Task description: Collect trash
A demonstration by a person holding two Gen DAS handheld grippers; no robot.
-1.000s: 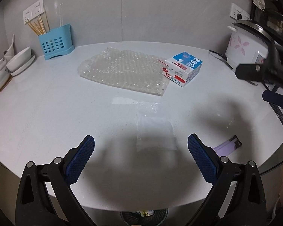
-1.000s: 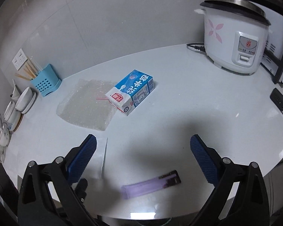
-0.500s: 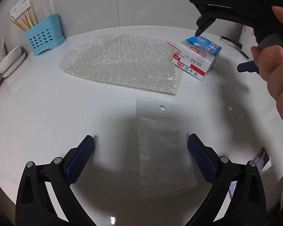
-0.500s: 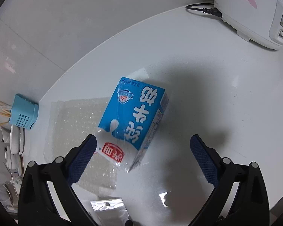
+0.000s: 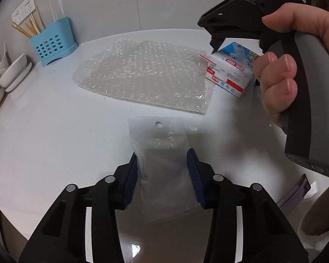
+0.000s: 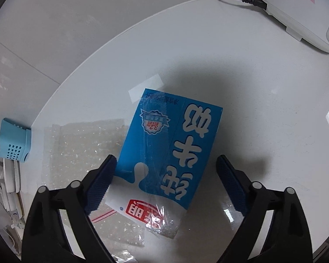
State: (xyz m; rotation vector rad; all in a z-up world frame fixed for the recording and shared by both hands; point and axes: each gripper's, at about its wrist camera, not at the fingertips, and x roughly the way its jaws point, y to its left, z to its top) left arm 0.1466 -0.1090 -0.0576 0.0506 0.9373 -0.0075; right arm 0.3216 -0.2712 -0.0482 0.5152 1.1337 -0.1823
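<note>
A clear plastic bag (image 5: 162, 153) with a hang hole lies flat on the white table. My left gripper (image 5: 163, 160) has its blue pads pressed against the bag's two sides. A blue and white milk carton (image 6: 171, 149) lies on its side; it also shows in the left wrist view (image 5: 230, 74). My right gripper (image 6: 165, 186) is open and straddles the carton's lower end, left pad touching it, right pad apart. A sheet of bubble wrap (image 5: 147, 74) lies behind the bag, partly under the carton (image 6: 81, 149).
A blue utensil holder (image 5: 52, 41) with chopsticks and white dishes (image 5: 13, 74) stand at the back left. A white rice cooker (image 6: 296, 6) with its cord is at the back right. A purple wrapper (image 5: 296, 192) lies near the table's front right edge.
My left gripper moved forward and closed from wide open onto the clear bag. My right gripper descended over the milk carton and narrowed around it.
</note>
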